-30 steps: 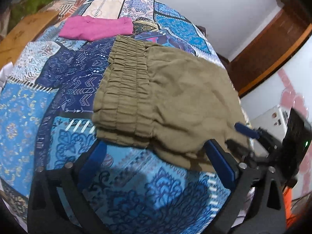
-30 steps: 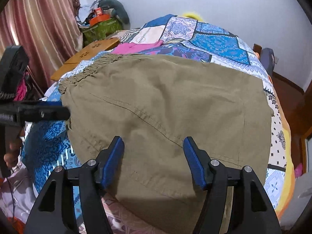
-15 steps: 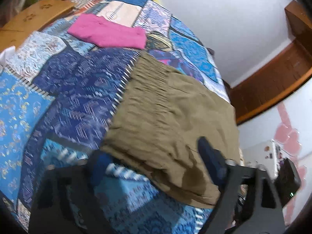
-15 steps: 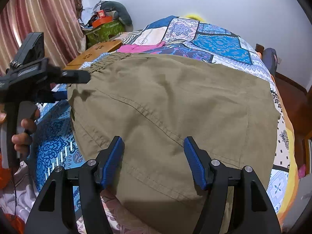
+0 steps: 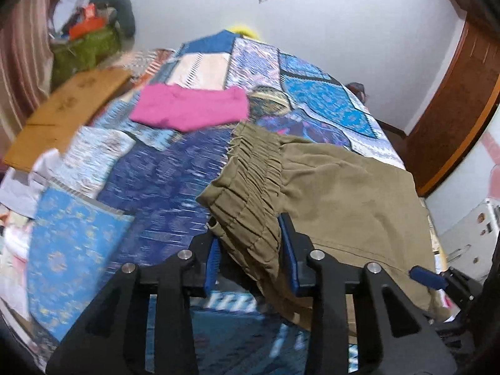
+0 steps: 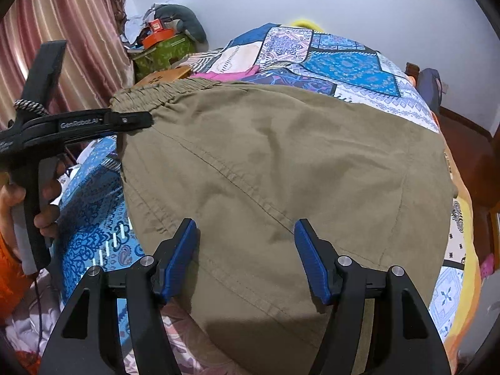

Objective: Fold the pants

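Closing on the gathered waistband corner of the olive pants (image 5: pixel 337 193), the left gripper (image 5: pixel 250 265) has the cloth between its blue pads; only its own view shows this. Seen from the right wrist, the right gripper (image 6: pixel 247 256) stands half-wide over the pants' near part, holding nothing. "GenRobot.AI" reads on the left gripper's side. Farther off lie the patchwork bedspread (image 5: pixel 103 193) and a pink garment (image 5: pixel 190 109).

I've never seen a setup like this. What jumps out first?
Olive-green pants sprawl across a bright blue patchwork bedspread, filling most of the right gripper's view. The left gripper is closing with the pants' ruffled waistband between its blue pads, while the right gripper stands open over the fabric. Farther up the bed lies a folded pink garment.
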Available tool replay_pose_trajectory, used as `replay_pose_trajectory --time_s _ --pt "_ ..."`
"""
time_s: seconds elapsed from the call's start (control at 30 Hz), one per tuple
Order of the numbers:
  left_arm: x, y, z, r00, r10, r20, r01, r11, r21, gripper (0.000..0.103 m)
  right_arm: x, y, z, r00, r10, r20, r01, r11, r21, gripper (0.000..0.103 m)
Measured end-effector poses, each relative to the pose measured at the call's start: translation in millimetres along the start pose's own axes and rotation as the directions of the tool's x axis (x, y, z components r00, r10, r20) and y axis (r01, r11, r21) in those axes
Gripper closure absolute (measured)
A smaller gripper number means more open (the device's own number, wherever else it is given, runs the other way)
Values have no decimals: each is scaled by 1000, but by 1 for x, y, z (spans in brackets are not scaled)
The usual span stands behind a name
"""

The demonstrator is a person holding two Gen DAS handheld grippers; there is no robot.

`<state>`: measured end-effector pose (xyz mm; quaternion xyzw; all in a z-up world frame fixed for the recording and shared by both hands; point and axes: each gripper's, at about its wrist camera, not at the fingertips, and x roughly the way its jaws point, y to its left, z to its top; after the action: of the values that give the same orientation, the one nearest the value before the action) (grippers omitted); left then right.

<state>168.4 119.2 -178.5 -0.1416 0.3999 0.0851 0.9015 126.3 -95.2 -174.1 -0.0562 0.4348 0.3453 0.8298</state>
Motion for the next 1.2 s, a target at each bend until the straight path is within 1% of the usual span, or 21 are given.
replay_pose_trajectory --time_s 0.1,0.2,0.27,0.37,0.43,0.53,0.6,0.7,0.83,0.93,1.07,1.2 --pt "-13 25 -1 998 57 16 -57 998 -14 68 1 6 3 1000 21 0 -21 1000 -10 42" --pt "-28 54 -4 985 165 45 -164 986 -26 70 4 19 4 999 41 -3 -41 998 -42 42" --pt "-37 68 -6 978 200 52 -198 979 -38 70 4 25 5 998 62 0 -62 996 -62 42" --pt "-52 71 -7 964 249 93 -248 969 -14 72 3 34 7 998 61 -2 -61 995 -82 42" --pt "-63 62 -5 954 263 145 -268 963 21 73 0 32 7 998 64 -7 -64 995 -72 42" --pt "-78 41 1 947 240 215 -261 963 74 74 -10 21 5 999 52 4 -52 998 -41 42" --pt "-86 25 4 944 218 246 -249 963 101 76 -18 10 3 999 33 13 -33 999 -13 42" --pt "-95 4 12 951 150 271 -189 974 123 77 -28 -4 -2 1000 -3 21 3 1000 17 42" --pt "-104 -20 22 956 67 284 -111 984 143 78 -40 -22 -8 998 -50 22 50 998 37 42" --pt "-110 -40 24 958 7 288 -58 984 168 78 -41 -30 -15 998 -59 4 59 997 44 42" --pt "-113 -67 24 957 -53 285 -10 976 216 78 -29 -36 -26 999 -36 -37 38 997 64 42" --pt "-107 -93 22 960 -95 264 21 963 270 78 -26 -42 -29 1000 -6 -20 8 995 103 42"
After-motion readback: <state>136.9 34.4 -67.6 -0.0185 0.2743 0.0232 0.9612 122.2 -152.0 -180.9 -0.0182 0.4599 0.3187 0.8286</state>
